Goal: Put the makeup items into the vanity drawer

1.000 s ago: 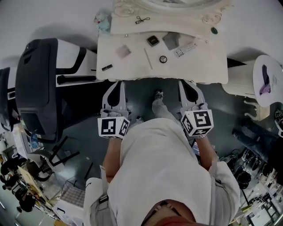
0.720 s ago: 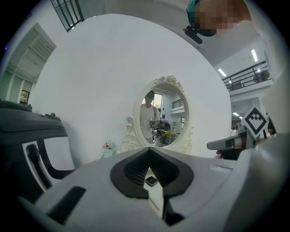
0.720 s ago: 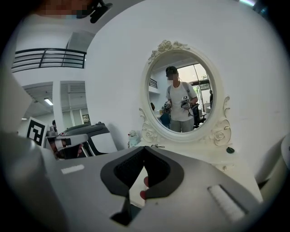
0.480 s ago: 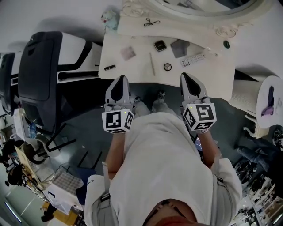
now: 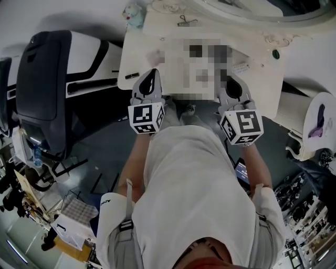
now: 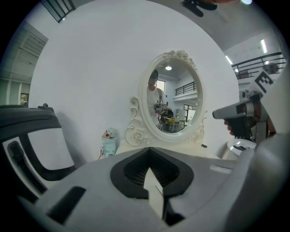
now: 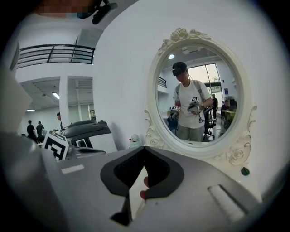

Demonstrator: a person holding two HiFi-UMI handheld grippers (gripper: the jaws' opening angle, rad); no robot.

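1. Far left of the head view: a black and white massage chair stands beside the vanity table. It also fills the left edge of the left gripper view.
2. Upper left of centre: a small pale-blue figurine stands at the back left corner of the vanity, just left of the mirror frame. In the left gripper view it sits below and left of the oval mirror.
3. A short dark tube, one of the makeup items, lies near the front left edge of the tabletop, just left of the left gripper.
4. The left gripper is held over the vanity's front edge and points at the mirror. Its own view shows the jaws pressed together with nothing between them.
5. Top centre: a black scissor-like lash tool lies on the raised shelf under the mirror. The middle of the tabletop cannot be made out.
6. The right gripper is level with the left one, right of centre, over the front edge. Its jaws are closed and hold nothing. A small red spot shows at their seam, and I cannot tell what it is.
7. A small green knob-like thing sits near the mirror's right foot.
8. Right edge: a round white side table carries a purple item.
9. No view shows the drawer clearly.
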